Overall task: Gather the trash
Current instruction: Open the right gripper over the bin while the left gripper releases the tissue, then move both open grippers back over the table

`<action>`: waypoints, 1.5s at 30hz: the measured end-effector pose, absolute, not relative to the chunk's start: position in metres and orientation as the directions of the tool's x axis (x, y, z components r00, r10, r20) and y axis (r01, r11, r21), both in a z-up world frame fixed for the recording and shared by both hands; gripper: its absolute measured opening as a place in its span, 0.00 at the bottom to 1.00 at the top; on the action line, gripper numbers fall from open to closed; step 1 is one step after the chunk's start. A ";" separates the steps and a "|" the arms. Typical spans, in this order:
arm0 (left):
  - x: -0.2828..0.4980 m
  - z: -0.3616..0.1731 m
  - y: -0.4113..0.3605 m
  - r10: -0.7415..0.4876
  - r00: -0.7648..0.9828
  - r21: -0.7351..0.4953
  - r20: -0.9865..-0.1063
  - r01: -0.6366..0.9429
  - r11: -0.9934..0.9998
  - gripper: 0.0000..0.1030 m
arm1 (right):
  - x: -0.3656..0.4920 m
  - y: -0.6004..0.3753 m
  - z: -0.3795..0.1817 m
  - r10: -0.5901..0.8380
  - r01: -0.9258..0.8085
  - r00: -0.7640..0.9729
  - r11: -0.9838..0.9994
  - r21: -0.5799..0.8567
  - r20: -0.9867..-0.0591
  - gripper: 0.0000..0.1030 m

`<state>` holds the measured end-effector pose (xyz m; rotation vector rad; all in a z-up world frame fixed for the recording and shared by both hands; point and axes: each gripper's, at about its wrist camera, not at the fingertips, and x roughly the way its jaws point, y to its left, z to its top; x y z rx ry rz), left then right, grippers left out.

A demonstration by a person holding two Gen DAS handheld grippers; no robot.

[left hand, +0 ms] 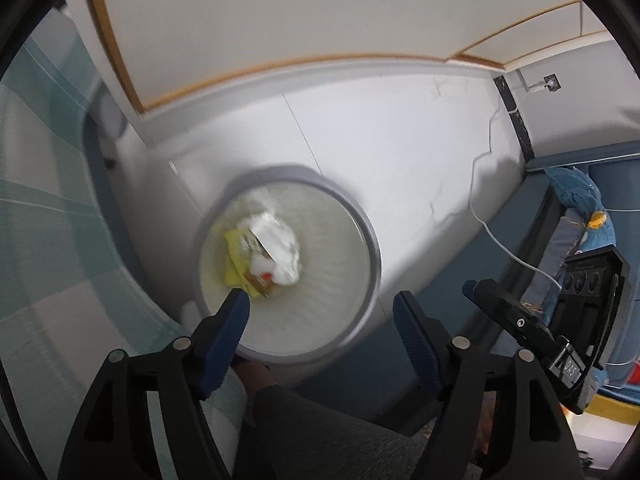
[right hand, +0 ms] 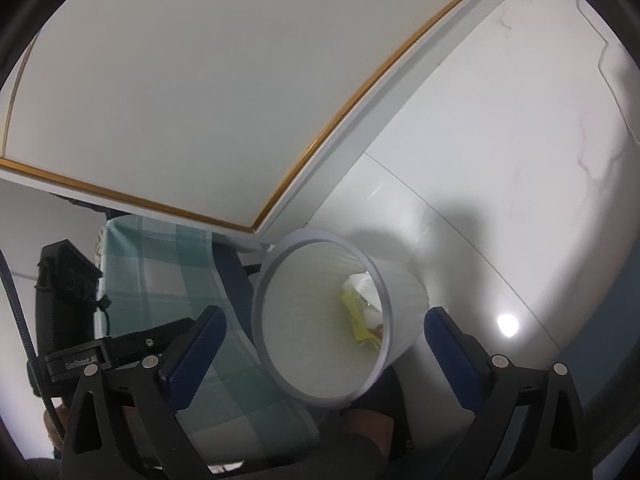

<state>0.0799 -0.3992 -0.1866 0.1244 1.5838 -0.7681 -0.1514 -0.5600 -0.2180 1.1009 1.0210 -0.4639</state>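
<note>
White bin (left hand: 360,240) stands on pale marble-veined floor (left hand: 400,140) beside checked bedding (left hand: 40,220).

A: Where does the left wrist camera look?
B: Steeply down, close above the bin (left hand: 288,264) at eleven o'clock.
A: And the right?
B: Also down; the same bin (right hand: 324,320), dead centre.

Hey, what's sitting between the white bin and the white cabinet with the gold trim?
Nothing: in the right wrist view the white bin stands right at the cabinet's corner, with only bare pale floor along that side.
</note>
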 end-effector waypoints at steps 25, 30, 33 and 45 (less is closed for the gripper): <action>0.078 -0.043 -0.258 -0.382 0.445 -0.191 -0.810 0.415 0.890 0.81 | -0.082 -0.473 -0.028 0.057 0.463 0.686 0.736 0.495 -0.726 1.00; 0.078 -0.025 -0.219 -0.354 0.533 -0.182 -0.769 0.349 0.919 0.81 | -0.057 -0.430 0.011 0.080 0.365 0.732 0.792 0.489 -0.677 1.00; 0.081 -0.012 -0.190 -0.330 0.579 -0.183 -0.746 0.299 0.937 0.81 | -0.039 -0.400 0.031 0.093 0.296 0.748 0.839 0.457 -0.657 1.00; 0.085 0.007 -0.064 -0.188 0.717 -0.175 -0.671 0.094 0.980 0.81 | 0.026 -0.285 0.053 0.199 0.071 0.728 0.930 0.362 -0.656 1.00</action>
